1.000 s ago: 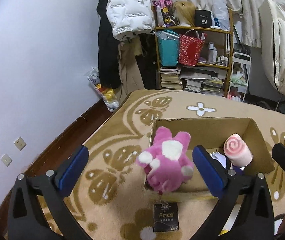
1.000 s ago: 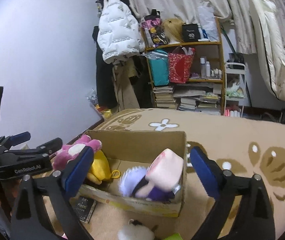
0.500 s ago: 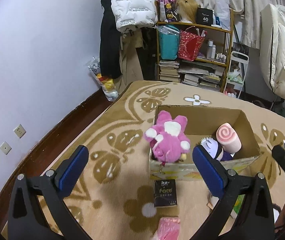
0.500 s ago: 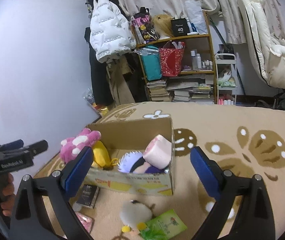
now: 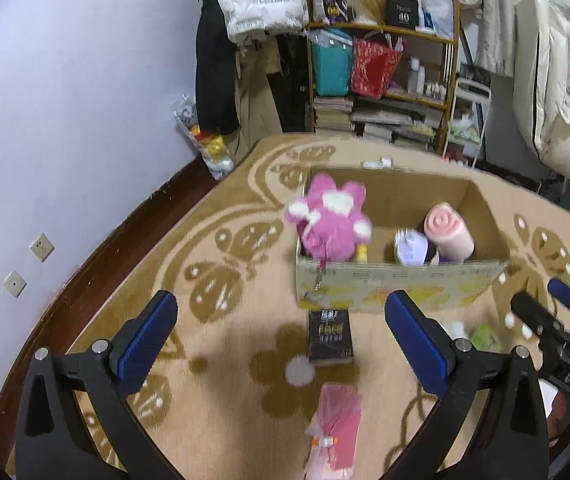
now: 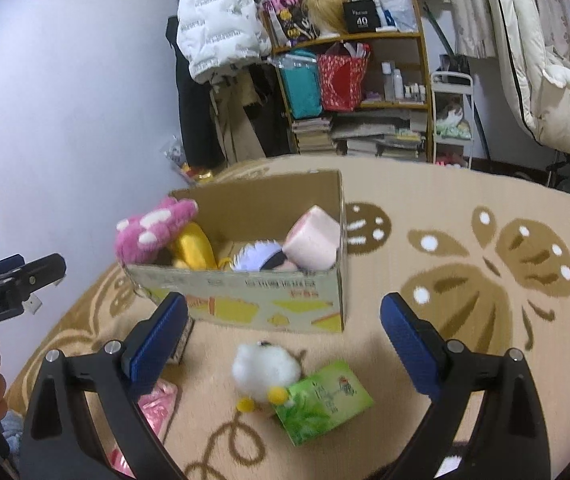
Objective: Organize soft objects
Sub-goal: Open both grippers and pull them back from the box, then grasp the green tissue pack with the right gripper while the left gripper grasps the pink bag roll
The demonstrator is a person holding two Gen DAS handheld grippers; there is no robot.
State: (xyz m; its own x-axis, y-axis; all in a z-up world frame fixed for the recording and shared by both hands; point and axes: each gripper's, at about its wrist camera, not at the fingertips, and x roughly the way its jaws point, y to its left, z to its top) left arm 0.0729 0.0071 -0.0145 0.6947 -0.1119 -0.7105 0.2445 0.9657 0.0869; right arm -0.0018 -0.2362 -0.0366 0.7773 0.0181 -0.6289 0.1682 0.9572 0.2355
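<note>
Sitting on the patterned rug (image 5: 213,240), the cardboard box (image 5: 397,284) runs its long axis left to right, with the pink plush (image 5: 331,220) draped over its left end and the pink roll (image 5: 449,232) at the right. Both the left gripper (image 5: 281,332) and the right gripper (image 6: 283,328) hang spread and empty near the box's near side; a white plush (image 6: 265,368) lies on the rug between the right gripper's fingers.

black tongs (image 5: 279,334) with blue pads (image 5: 147,334) and silver screws (image 5: 100,345).
</note>
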